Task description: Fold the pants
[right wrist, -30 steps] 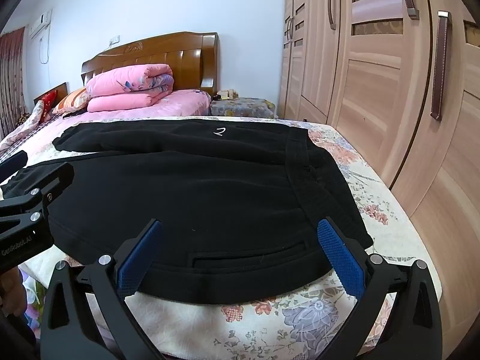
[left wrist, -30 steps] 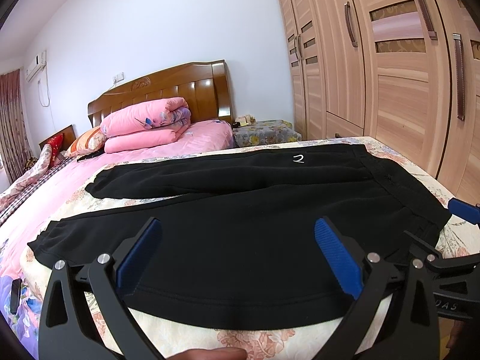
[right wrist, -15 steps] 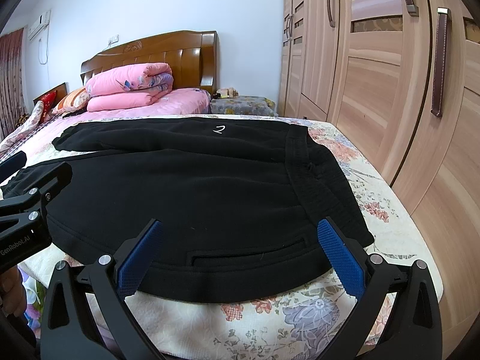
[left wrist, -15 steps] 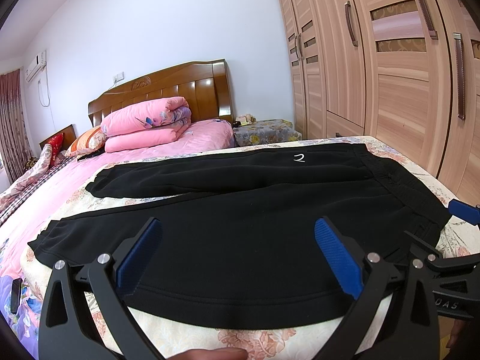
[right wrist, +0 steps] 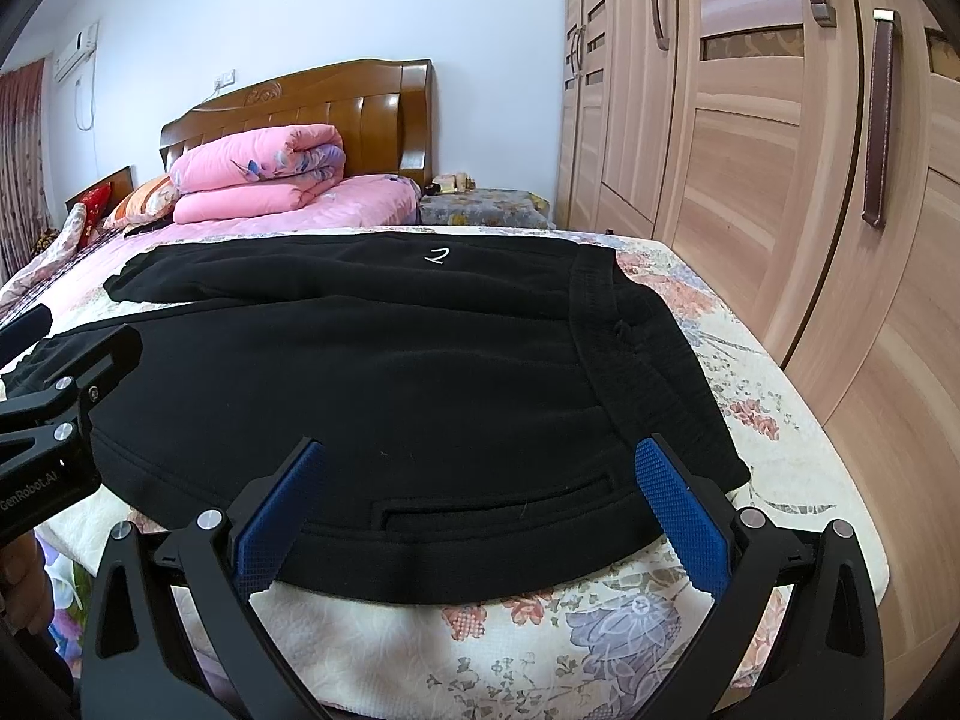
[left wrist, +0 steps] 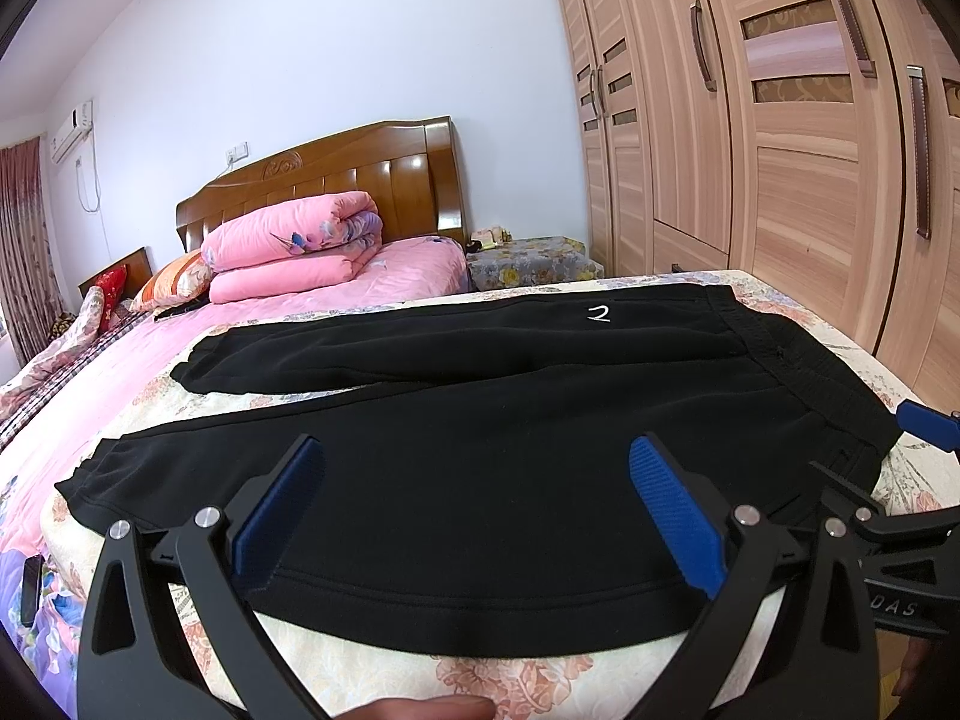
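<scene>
Black pants (left wrist: 480, 420) lie flat across the flowered bedspread, waistband (left wrist: 810, 360) to the right and both legs stretching left, a white "2" (left wrist: 597, 313) on the far leg. My left gripper (left wrist: 474, 510) hovers open above the near leg's front edge, nothing between its blue pads. In the right wrist view the same pants (right wrist: 390, 372) fill the middle; my right gripper (right wrist: 480, 510) is open over the near hip by the pocket slit (right wrist: 498, 507), close to the waistband corner (right wrist: 702, 450). Each gripper shows at the edge of the other's view.
A folded pink quilt (left wrist: 294, 246) and pillows lie by the wooden headboard (left wrist: 336, 180). A wooden wardrobe (left wrist: 780, 150) runs along the right, close to the bed's edge. A flower-covered nightstand (left wrist: 528, 258) stands between them. A fingertip (left wrist: 432, 708) shows at the bottom.
Almost nothing differs; both grippers stay open and hold their place over the near edge of the pants, with only a very slight drift of view.
</scene>
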A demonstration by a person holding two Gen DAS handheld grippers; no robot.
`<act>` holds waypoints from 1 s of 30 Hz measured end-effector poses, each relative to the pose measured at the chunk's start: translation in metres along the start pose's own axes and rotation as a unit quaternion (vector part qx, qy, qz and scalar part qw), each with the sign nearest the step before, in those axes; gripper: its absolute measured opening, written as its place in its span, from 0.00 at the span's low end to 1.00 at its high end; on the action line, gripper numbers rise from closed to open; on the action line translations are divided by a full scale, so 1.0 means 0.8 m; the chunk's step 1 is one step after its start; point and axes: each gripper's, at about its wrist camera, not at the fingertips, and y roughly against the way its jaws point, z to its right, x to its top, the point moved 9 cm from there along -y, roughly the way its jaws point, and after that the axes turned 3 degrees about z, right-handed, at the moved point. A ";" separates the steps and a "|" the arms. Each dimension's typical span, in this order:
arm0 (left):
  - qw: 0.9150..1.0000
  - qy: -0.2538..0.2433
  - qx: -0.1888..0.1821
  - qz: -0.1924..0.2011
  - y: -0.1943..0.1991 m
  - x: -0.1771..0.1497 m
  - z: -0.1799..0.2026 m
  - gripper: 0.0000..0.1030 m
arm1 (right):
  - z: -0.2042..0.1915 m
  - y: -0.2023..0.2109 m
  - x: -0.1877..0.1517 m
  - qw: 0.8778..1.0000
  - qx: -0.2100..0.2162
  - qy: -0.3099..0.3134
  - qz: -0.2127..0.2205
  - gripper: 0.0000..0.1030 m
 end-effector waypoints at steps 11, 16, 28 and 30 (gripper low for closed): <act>1.000 0.004 -0.004 -0.016 -0.009 -0.020 -0.011 0.99 | -0.003 -0.008 -0.005 1.000 -0.001 0.006 -0.012 0.96; 1.000 0.006 -0.007 -0.028 -0.019 -0.026 -0.014 0.99 | -0.006 -0.018 -0.007 1.000 -0.004 0.012 -0.024 0.96; 0.997 0.002 -0.018 -0.069 -0.076 -0.016 -0.020 0.99 | 0.003 -0.060 0.022 0.998 -0.005 -0.009 -0.056 0.96; 0.996 -0.005 -0.027 -0.083 -0.091 -0.006 -0.021 0.99 | 0.002 -0.069 0.033 0.998 0.007 -0.005 -0.062 0.96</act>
